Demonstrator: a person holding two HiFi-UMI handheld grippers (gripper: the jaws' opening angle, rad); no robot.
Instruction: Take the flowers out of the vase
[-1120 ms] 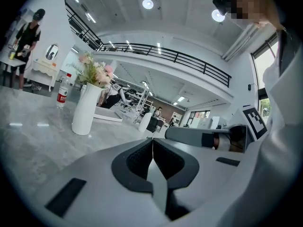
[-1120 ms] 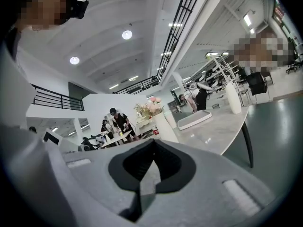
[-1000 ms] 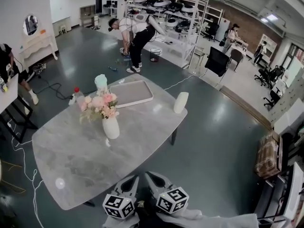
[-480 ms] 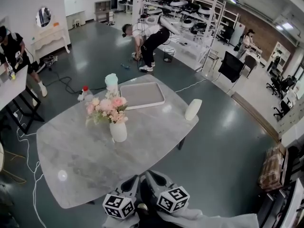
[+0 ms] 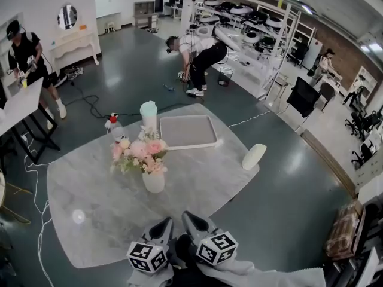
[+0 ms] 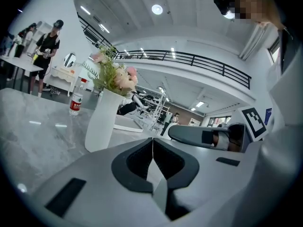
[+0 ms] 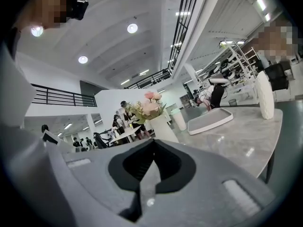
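Flowers (image 5: 141, 153), pink and cream with green leaves, stood upright in a white vase (image 5: 154, 182) near the middle of the grey marble-patterned table (image 5: 84, 190), none of them taken out. Both grippers hung side by side at the near edge of the table, well short of the vase. The left gripper (image 5: 166, 223) had its jaws pressed together with nothing between them, and in its own view the vase (image 6: 101, 122) rose ahead and to the left of the jaw tips. The right gripper (image 5: 188, 217) was likewise clenched and empty, with the vase (image 7: 161, 127) and its blooms (image 7: 149, 105) straight ahead beyond the jaws. Behind the vase lay a shallow grey tray (image 5: 188, 131), with a pale green tumbler (image 5: 148, 114) and a red-capped water bottle (image 5: 115, 128) to its left. A white rounded container (image 5: 254, 156) stood near the table's right edge.
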